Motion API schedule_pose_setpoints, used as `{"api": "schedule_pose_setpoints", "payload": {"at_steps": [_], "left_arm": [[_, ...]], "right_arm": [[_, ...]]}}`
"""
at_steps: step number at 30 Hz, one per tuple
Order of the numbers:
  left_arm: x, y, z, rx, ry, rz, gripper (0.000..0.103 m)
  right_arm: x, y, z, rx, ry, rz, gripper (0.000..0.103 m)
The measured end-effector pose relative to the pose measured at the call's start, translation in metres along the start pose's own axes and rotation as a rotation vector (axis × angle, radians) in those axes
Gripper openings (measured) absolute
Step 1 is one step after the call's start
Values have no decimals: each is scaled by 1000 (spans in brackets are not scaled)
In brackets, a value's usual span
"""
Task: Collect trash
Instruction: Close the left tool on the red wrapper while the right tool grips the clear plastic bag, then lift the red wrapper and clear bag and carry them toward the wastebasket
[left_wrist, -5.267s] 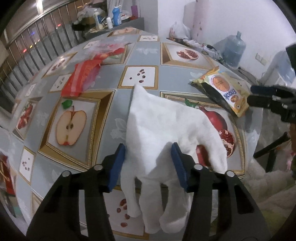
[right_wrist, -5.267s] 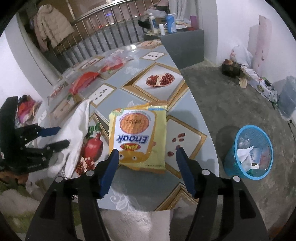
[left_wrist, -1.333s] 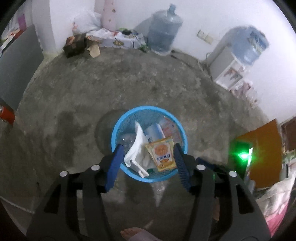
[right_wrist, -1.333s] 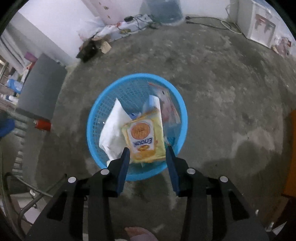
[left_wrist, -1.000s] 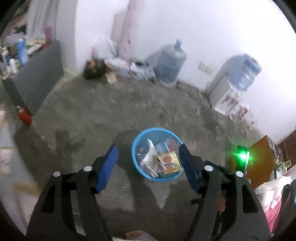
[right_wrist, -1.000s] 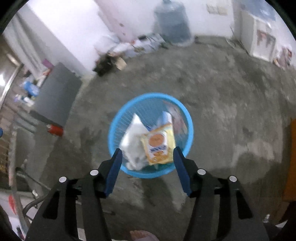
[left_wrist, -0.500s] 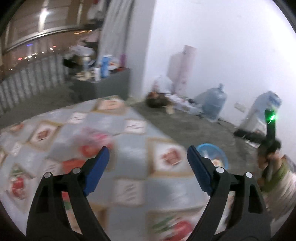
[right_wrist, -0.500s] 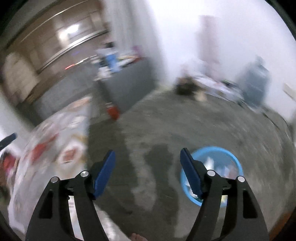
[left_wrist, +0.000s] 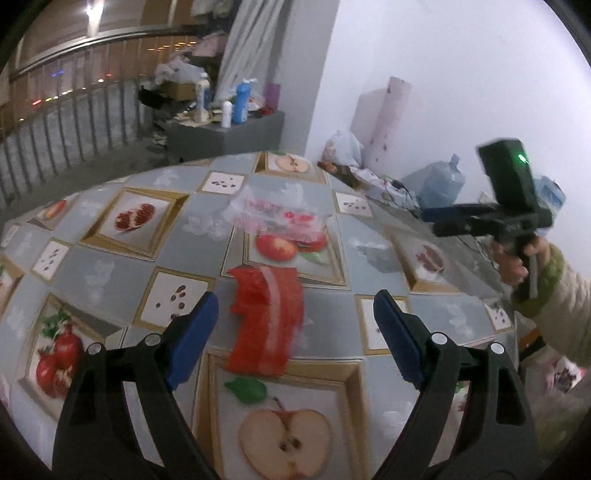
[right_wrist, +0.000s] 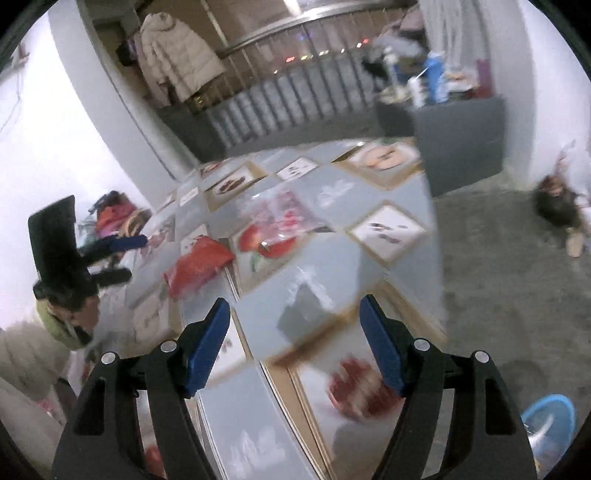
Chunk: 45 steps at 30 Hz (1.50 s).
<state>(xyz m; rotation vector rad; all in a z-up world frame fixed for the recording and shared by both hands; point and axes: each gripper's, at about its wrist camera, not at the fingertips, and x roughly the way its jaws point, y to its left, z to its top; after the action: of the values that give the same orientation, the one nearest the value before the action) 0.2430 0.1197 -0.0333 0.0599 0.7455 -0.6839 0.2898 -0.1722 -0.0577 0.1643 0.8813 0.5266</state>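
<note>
Your table (left_wrist: 369, 236), under a fruit-print oilcloth, fills both views, its right edge dropping to open concrete floor (right_wrist: 517, 295) where the blue trash basket (right_wrist: 546, 410) sits at the near right corner of the right wrist view. A crumpled red wrapper (left_wrist: 267, 317) lies mid-table with bare cloth around it, and a clear plastic bag (left_wrist: 280, 214) lies just beyond it; no writing is readable on either. Your left gripper (left_wrist: 295, 328) frames the red wrapper without touching, and your right gripper (right_wrist: 295, 332) hangs over bare cloth; both have just been spreading their jaws and both are empty.
</note>
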Motion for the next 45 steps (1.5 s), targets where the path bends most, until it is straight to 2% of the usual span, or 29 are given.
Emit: {"api": "schedule_pose_setpoints", "payload": {"at_steps": [6,9,18,24,28,32,35,41,45], "left_arm": [[24,23,3,8,45,-49,81],[32,22,5,32,66,-58,81],[52,20,-1,51,131,-58,62],[57,29,-6,20,156,-42,47],[57,37,-6,-16,152,-31,34],[56,43,-7,-43,146,-21,25],[55,42,-8,-41,144,-2,20],[44,32,-19,-42,152,58,18],[30,19,-35,-81,144,64,18]], "right_arm": [[51,9,33,-86,39,-56,71],[73,11,50,-127,53,-90,71],[122,7,76,-170,96,-98,71],[135,26,73,-290,132,-118,71],[133,36,66,-364,144,-167,54],[127,33,64,-344,136,-178,33],[122,32,59,-341,134,-182,22],[108,47,36,-394,147,-215,9],[90,60,11,-420,154,-214,7]]}}
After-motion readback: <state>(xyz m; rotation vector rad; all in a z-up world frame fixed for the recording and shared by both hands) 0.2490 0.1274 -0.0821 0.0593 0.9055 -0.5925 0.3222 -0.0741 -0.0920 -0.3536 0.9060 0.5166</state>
